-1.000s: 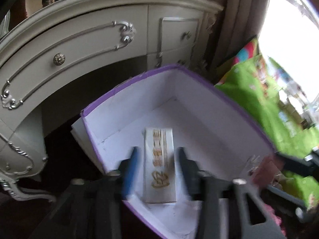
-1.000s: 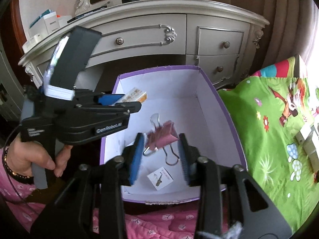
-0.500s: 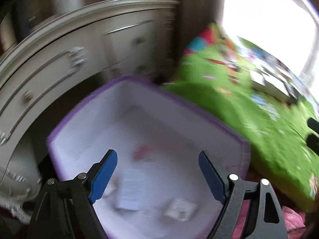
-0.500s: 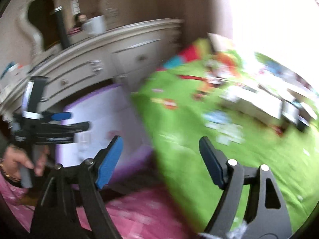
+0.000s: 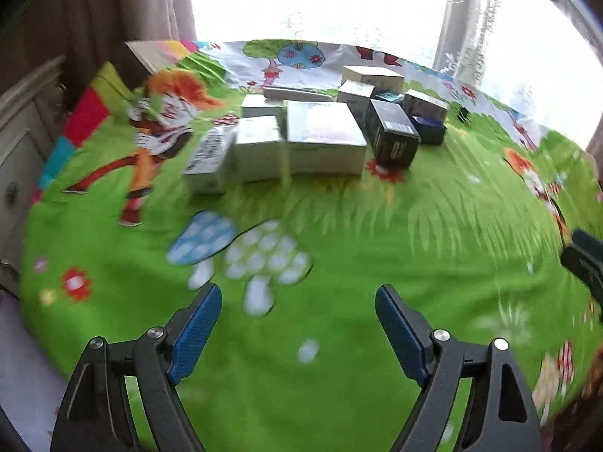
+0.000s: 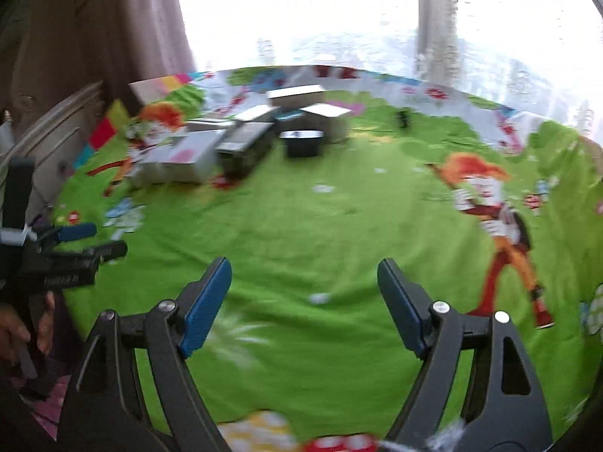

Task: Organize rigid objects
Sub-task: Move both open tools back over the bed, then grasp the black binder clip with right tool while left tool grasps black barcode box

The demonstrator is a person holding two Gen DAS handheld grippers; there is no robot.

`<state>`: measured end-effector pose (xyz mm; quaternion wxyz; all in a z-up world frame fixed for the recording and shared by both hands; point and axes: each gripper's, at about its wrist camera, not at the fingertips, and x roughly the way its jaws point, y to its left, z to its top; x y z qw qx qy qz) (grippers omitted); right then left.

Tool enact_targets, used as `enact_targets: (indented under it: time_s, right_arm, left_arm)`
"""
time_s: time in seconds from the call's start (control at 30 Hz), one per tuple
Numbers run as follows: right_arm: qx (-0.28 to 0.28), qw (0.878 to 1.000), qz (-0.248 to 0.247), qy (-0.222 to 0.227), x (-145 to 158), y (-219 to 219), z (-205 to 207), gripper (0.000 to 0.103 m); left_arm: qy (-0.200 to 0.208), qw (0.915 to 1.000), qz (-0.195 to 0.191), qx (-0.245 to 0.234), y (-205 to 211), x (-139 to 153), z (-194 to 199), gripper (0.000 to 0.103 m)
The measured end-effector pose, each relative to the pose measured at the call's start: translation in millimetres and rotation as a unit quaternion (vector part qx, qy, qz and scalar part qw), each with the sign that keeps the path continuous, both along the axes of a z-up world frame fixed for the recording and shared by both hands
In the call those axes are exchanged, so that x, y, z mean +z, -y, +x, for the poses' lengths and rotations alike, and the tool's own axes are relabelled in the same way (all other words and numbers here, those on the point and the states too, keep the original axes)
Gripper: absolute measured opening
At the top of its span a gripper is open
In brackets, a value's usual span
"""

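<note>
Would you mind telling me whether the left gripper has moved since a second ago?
Yes. The left gripper has swung right, away from the dresser and purple box, and now faces the boxes on the green bedspread, open.

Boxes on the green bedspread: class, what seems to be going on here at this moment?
A person holds a hand-held gripper in each hand over the green cartoon bedspread. Both the left hand-held gripper and the right hand-held gripper are open and empty. A cluster of small boxes, white ones and a few dark ones, sits farther back on the bedspread near the window, untouched. Both views are blurred, and neither gripper is near a box.
</note>
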<state>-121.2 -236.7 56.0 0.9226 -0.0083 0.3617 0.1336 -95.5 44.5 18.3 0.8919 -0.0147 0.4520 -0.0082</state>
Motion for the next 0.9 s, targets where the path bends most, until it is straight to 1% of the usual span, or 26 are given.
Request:
enact_targets:
  time_s: [0.07, 0.1, 0.17, 0.23, 0.33, 0.37, 0.47, 0.5, 0.53, 0.57, 0.67, 0.7, 0.8, 0.9]
  right_arm:
    - [-0.009, 1.0, -0.012, 0.0, -3, 10, 10, 0.083]
    - [-0.014, 1.0, -0.017, -0.005, -4, 15, 18, 0.083]
    - [-0.02, 0.999, -0.019, -0.015, -6, 21, 34, 0.083]
    - [-0.015, 0.999, -0.019, -0.022, -10, 17, 58, 0.083]
    - [0.019, 0.998, -0.008, -0.051, -19, 9, 100, 0.083]
    - [0.026, 0.998, -0.006, -0.055, -21, 10, 114, 0.083]
    - [-0.005, 0.998, -0.019, -0.062, -26, 22, 147, 0.083]
    - [-0.016, 0.998, -0.021, -0.064, -28, 29, 161, 0.083]
    - [-0.03, 0.997, -0.026, -0.065, -30, 36, 173, 0.083]
    - [-0.047, 0.996, -0.027, -0.068, -31, 43, 187, 0.083]
    - [-0.095, 0.993, -0.011, -0.069, -34, 64, 232, 0.083]
    - [-0.103, 0.992, -0.009, -0.071, -35, 66, 243, 0.083]
    - [-0.123, 0.989, -0.006, -0.077, -39, 71, 284, 0.083]
    - [-0.123, 0.988, -0.019, -0.087, -45, 64, 311, 0.083]
  left_arm:
    - [-0.014, 0.9995, -0.025, -0.01, 8, -6, 16, 0.085]
    - [-0.013, 0.9994, -0.027, -0.017, 13, -8, 21, 0.085]
    - [-0.002, 0.9991, -0.019, -0.038, 27, -9, 28, 0.085]
    - [-0.002, 0.9978, -0.016, -0.064, 41, -11, 37, 0.085]
    - [0.003, 0.997, 0.023, -0.075, 54, -15, 43, 0.086]
    - [0.006, 0.9964, 0.025, -0.081, 56, -14, 44, 0.086]
    - [0.002, 0.9942, 0.021, -0.106, 59, -14, 51, 0.088]
    - [0.008, 0.993, 0.022, -0.116, 60, -15, 53, 0.091]
    - [0.009, 0.9919, 0.02, -0.125, 61, -16, 56, 0.098]
    - [0.003, 0.9912, 0.014, -0.132, 63, -17, 60, 0.103]
    - [0.001, 0.9892, 0.016, -0.146, 70, -18, 69, 0.103]
    - [0.001, 0.9893, 0.015, -0.145, 71, -19, 70, 0.103]
    - [0.001, 0.9894, 0.013, -0.145, 71, -19, 71, 0.103]
    - [0.001, 0.9894, 0.013, -0.145, 70, -18, 70, 0.103]
